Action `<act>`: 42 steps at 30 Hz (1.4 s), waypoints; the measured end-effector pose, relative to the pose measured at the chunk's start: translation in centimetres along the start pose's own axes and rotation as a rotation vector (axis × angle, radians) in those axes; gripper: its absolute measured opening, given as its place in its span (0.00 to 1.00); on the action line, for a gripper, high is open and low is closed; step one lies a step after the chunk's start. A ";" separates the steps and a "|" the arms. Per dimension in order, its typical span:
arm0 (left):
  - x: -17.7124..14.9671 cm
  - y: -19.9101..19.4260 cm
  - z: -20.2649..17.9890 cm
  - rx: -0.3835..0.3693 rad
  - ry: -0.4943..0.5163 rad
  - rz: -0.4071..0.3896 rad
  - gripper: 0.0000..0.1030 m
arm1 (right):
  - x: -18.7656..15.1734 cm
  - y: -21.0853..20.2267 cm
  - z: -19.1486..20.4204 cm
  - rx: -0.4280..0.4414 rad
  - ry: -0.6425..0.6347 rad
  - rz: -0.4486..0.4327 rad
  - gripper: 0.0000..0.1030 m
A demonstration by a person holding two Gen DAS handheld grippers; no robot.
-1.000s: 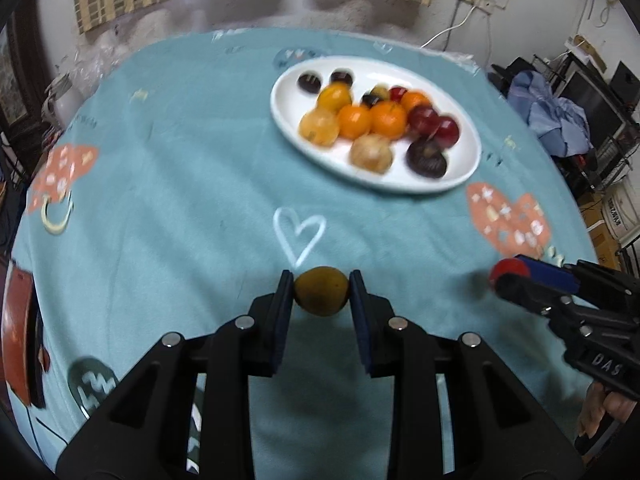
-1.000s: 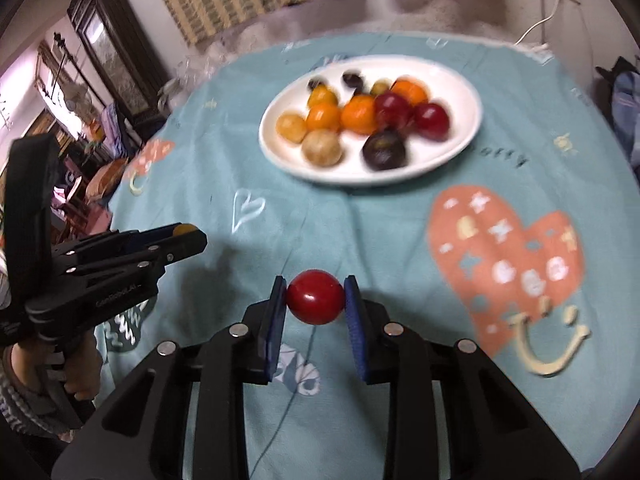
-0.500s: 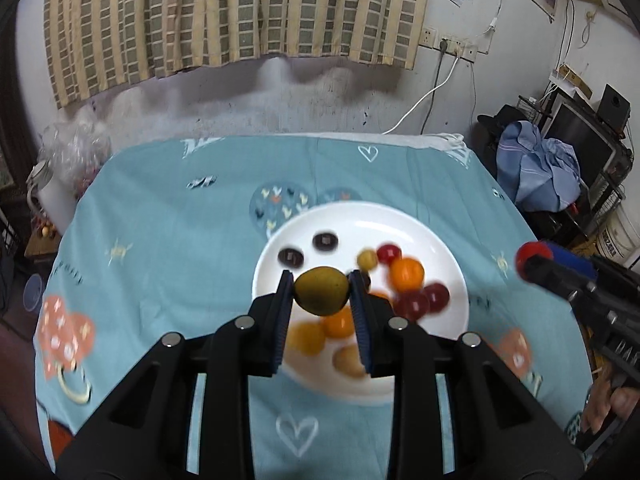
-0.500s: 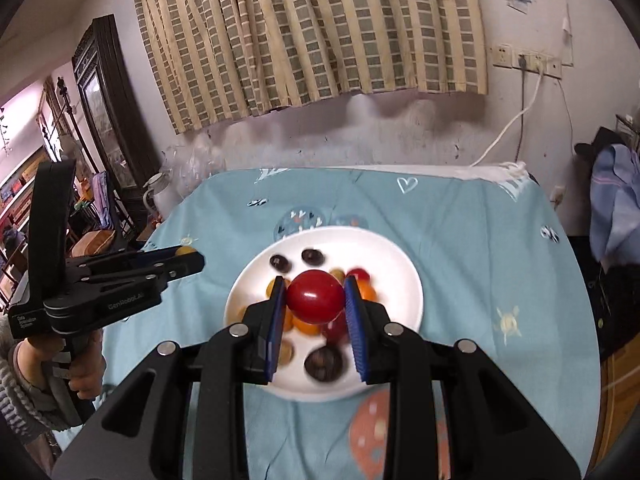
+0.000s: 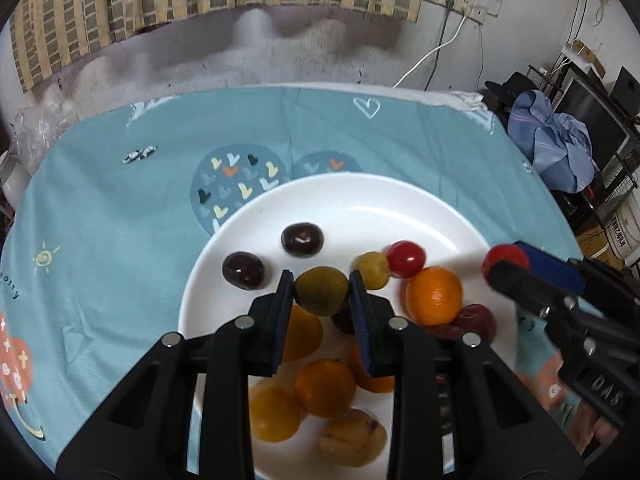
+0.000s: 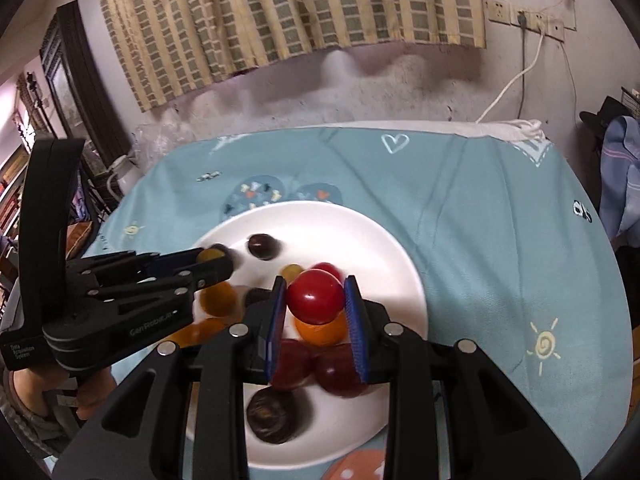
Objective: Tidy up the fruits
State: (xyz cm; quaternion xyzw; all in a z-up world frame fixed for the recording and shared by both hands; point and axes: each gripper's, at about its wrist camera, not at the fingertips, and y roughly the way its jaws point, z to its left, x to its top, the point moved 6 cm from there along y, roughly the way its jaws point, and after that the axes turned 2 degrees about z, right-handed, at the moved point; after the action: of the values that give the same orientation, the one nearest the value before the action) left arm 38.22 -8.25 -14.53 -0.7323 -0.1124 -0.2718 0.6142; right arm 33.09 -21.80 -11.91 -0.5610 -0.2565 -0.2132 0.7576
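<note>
Teal cloth (image 5: 120, 200) is covering the table, and I am holding both grippers over the white plate (image 5: 360, 200) of fruit. Left gripper (image 5: 321, 290) is clamping an olive-yellow fruit (image 5: 321, 290) and right gripper (image 6: 315, 298) a red one (image 6: 315, 298). Next, I judge, I am lowering each toward bare plate at twelve o'clock, then letting go.

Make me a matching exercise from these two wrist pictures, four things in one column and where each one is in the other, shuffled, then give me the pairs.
Things:
1. olive-yellow fruit
2. red fruit
3. dark plum
4. blue cloth bundle

Places:
A. lying on the white plate
B. between the jaws of the right gripper
C. off the table, by the wall
D. between the jaws of the left gripper

Pairs: 1-D, 2-B, 3-A, 4-C
</note>
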 end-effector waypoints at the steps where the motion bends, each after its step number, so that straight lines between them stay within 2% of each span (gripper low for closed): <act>1: -0.1 0.4 0.2 0.004 0.000 0.003 0.28 | 0.0 0.3 -0.3 -0.007 0.005 0.004 0.29; 4: -0.2 1.1 0.7 0.011 -0.012 0.011 0.29 | -0.1 1.2 -1.3 -0.015 0.026 0.021 0.29; 6: -0.1 1.3 1.0 0.026 -0.020 0.010 0.52 | -0.3 1.9 -1.8 0.007 0.074 0.057 0.33; 7: 0.0 1.2 1.2 0.033 -0.024 -0.001 0.55 | -0.3 1.8 -2.0 0.020 0.094 0.057 0.36; 8: 0.1 0.9 1.3 0.038 -0.026 -0.010 0.56 | -0.3 1.6 -2.1 0.020 0.106 0.048 0.53; 9: 0.1 0.7 1.4 0.039 -0.025 -0.012 0.56 | -0.2 1.1 -2.2 0.008 0.110 0.022 0.59; 13: 0.0 -1.0 1.8 0.051 -0.038 -0.026 0.61 | 0.4 -1.3 -1.6 0.015 0.097 -0.033 0.60; 20: -1.4 -6.8 2.6 0.099 -0.091 -0.070 0.71 | 0.4 -7.6 0.4 0.026 0.090 -0.112 0.60; 23: -3.3 -9.8 2.5 0.126 -0.117 -0.077 0.76 | -1.2 -9.8 1.8 0.032 0.081 -0.103 0.60; 28: -9.3 -13.9 2.1 0.184 -0.146 -0.044 0.84 | -6.7 -12.3 4.3 0.046 0.079 -0.043 0.62; 34: -17.7 -17.0 1.5 0.221 -0.179 0.021 0.88 | -15.1 -12.4 6.7 0.023 0.072 0.118 0.62; 37: -19.8 -18.6 1.3 0.220 -0.179 0.009 0.93 | -16.9 -12.8 7.7 0.011 0.044 0.158 0.62; 42: -20.4 -21.2 0.6 0.210 -0.163 -0.042 0.98 | -16.0 -15.3 8.8 -0.011 0.009 0.094 0.63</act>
State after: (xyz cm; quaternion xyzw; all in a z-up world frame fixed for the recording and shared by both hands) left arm 10.98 0.43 -7.77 -0.6812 -0.2050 -0.2109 0.6705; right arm 10.04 -17.09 -8.53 -0.5758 -0.2252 -0.1814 0.7647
